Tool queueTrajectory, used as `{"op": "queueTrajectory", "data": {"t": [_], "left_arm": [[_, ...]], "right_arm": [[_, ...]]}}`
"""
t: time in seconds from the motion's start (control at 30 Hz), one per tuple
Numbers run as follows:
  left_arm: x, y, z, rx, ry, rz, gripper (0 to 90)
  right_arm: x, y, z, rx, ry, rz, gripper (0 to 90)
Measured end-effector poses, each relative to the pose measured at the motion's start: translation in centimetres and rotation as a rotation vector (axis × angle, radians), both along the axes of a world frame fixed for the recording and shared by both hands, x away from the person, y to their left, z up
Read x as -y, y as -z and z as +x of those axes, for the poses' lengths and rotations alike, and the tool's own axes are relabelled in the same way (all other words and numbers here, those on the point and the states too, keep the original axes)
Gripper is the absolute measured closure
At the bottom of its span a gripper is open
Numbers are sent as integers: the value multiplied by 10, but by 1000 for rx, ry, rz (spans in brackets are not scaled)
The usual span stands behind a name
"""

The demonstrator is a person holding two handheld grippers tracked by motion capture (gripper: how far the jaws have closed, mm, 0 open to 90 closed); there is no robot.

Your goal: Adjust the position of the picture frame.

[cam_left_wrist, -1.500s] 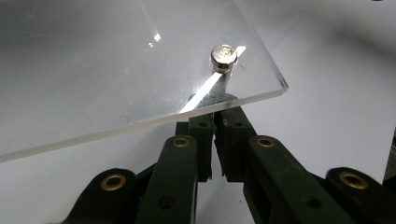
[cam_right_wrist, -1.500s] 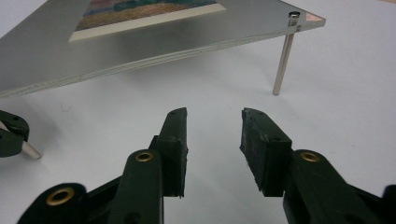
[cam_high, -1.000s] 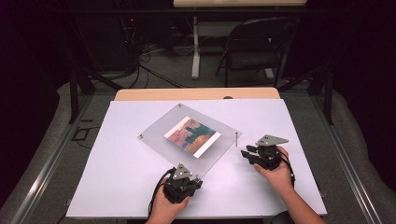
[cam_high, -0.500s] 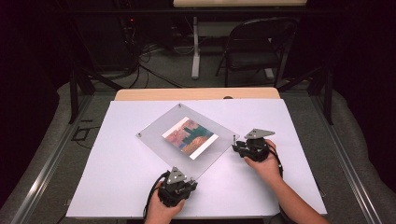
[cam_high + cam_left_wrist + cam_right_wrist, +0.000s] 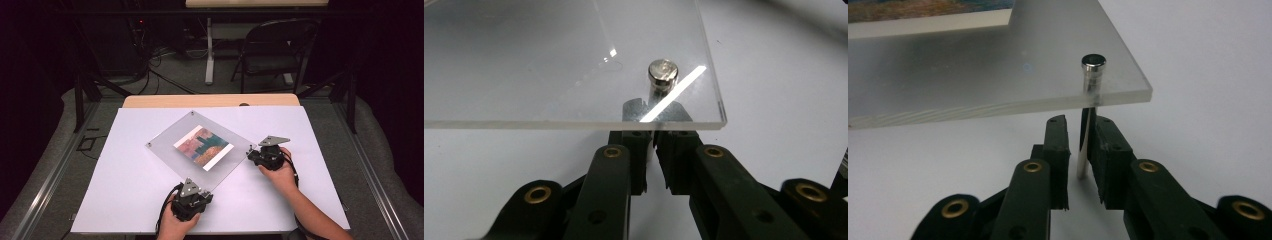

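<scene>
A clear acrylic panel [image 5: 165, 145] with a colourful picture [image 5: 203, 146] in it rests on metal corner posts above the white table. My left gripper [image 5: 201, 191] is at the panel's near corner. In the left gripper view it [image 5: 651, 150] is shut on the post [image 5: 662, 75] under the panel [image 5: 549, 60]. My right gripper [image 5: 251, 151] is at the right corner. Its jaws [image 5: 1079, 137] have just been closing around that corner's post [image 5: 1093, 70], with a narrow gap still showing at the left pad [image 5: 1060, 140].
The white sheet [image 5: 125, 200] covers a wooden table [image 5: 210, 100]. Behind the table are a folding chair [image 5: 277, 50], a table leg [image 5: 210, 55] and cables on the floor. Bare sheet lies left and right of the panel.
My right hand has moved left and away from me to the panel's right corner, and its jaws have narrowed. The left gripper and the panel have stayed put.
</scene>
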State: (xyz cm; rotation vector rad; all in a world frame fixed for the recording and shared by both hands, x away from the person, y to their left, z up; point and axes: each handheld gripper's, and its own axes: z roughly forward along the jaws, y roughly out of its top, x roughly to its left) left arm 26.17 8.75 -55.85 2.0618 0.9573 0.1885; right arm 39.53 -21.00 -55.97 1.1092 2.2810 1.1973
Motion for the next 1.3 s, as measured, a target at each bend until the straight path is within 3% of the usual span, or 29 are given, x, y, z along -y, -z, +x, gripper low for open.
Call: {"op": "queueTrajectory", "data": {"t": [0.13,0.73,1.3], "left_arm": [[0,0,0,1,3,2,843],[-7,-6,2,1,8,-2,847],[-39,-17,29,-19,-106,-44,849]], "right_arm": [[-2,0,2,10,10,-23,851],[2,-5,-4,4,-7,-8,857],[8,-19,-26,-23,-9,21,858]]}}
